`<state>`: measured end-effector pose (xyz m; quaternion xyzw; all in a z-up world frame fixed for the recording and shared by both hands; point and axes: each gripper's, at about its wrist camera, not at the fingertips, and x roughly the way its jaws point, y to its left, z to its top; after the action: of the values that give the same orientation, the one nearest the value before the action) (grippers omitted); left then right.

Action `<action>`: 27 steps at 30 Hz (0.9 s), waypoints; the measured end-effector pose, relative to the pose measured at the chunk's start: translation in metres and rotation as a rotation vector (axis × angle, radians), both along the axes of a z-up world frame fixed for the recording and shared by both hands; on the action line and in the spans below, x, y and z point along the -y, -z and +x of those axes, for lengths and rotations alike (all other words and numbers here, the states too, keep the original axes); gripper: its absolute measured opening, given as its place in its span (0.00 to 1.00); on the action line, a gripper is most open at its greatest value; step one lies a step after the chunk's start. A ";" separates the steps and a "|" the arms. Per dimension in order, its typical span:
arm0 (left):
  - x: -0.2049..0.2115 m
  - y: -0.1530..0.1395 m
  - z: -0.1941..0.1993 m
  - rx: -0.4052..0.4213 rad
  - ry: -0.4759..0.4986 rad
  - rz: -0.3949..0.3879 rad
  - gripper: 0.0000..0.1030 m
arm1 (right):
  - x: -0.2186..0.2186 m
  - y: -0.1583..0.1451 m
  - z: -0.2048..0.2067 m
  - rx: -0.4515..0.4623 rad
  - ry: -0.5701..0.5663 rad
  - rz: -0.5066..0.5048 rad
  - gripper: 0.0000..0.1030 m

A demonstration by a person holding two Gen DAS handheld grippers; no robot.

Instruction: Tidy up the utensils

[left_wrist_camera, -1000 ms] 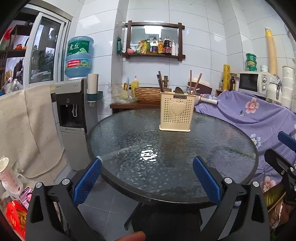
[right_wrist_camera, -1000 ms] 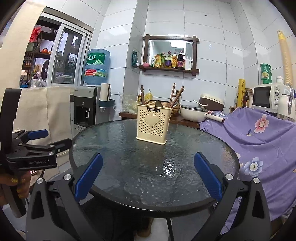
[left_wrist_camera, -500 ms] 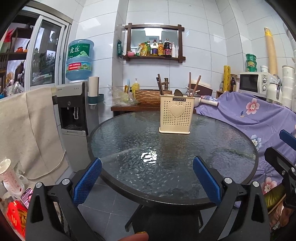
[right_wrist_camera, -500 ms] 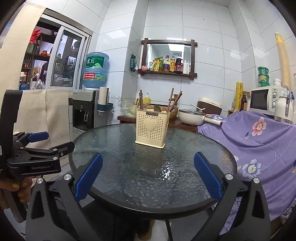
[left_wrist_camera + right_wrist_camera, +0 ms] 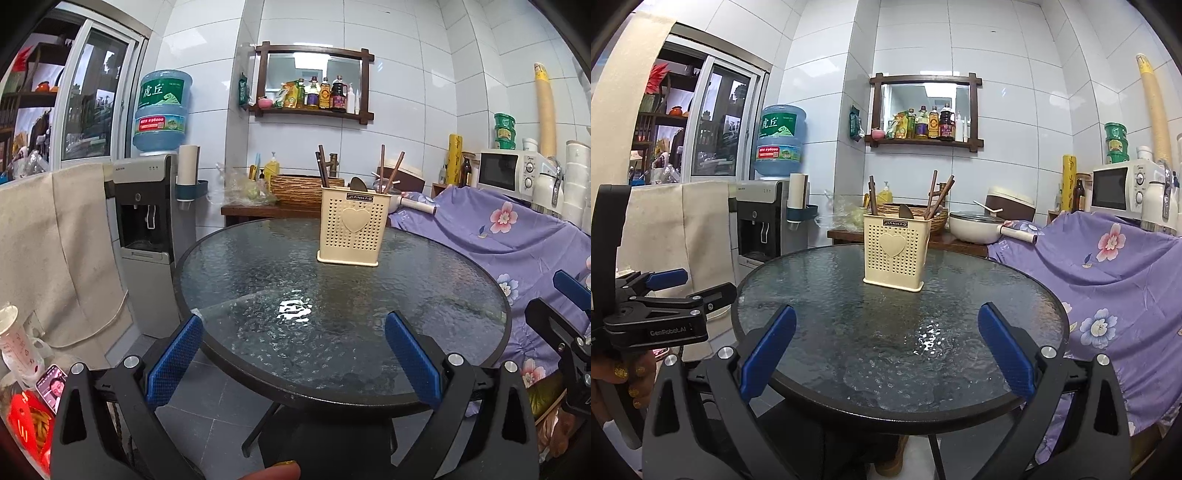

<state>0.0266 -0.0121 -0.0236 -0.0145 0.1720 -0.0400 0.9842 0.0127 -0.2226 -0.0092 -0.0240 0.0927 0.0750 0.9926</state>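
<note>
A cream perforated utensil holder (image 5: 351, 229) with a heart on its front stands on the far side of a round glass table (image 5: 258, 280). It also shows in the right wrist view (image 5: 894, 252). Brown chopsticks (image 5: 390, 170) and a dark spoon (image 5: 357, 184) stick up out of it. My left gripper (image 5: 293, 341) is open and empty at the table's near edge. My right gripper (image 5: 886, 332) is open and empty, also at the near edge. The left gripper's body shows at the left of the right wrist view (image 5: 661, 310).
A water dispenser (image 5: 146, 229) stands left of the table with a beige cloth (image 5: 55, 251) beside it. A purple flowered cover (image 5: 509, 236) drapes over furniture on the right. A side table behind holds a wicker basket (image 5: 295, 186) and a white pan (image 5: 975, 227).
Both cameras have tilted or risen slightly, so the table and holder sit lower in view. Both grippers stay open and empty.
</note>
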 end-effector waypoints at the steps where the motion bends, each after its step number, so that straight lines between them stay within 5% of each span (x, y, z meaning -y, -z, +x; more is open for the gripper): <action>1: 0.000 0.000 0.000 0.001 -0.001 0.002 0.94 | 0.000 0.000 0.000 0.000 0.000 0.001 0.94; 27: -0.001 0.000 -0.001 -0.005 -0.009 0.006 0.94 | -0.002 0.003 0.000 -0.007 -0.003 0.005 0.94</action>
<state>0.0259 -0.0108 -0.0240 -0.0123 0.1743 -0.0351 0.9840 0.0132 -0.2207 -0.0120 -0.0214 0.0957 0.0770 0.9922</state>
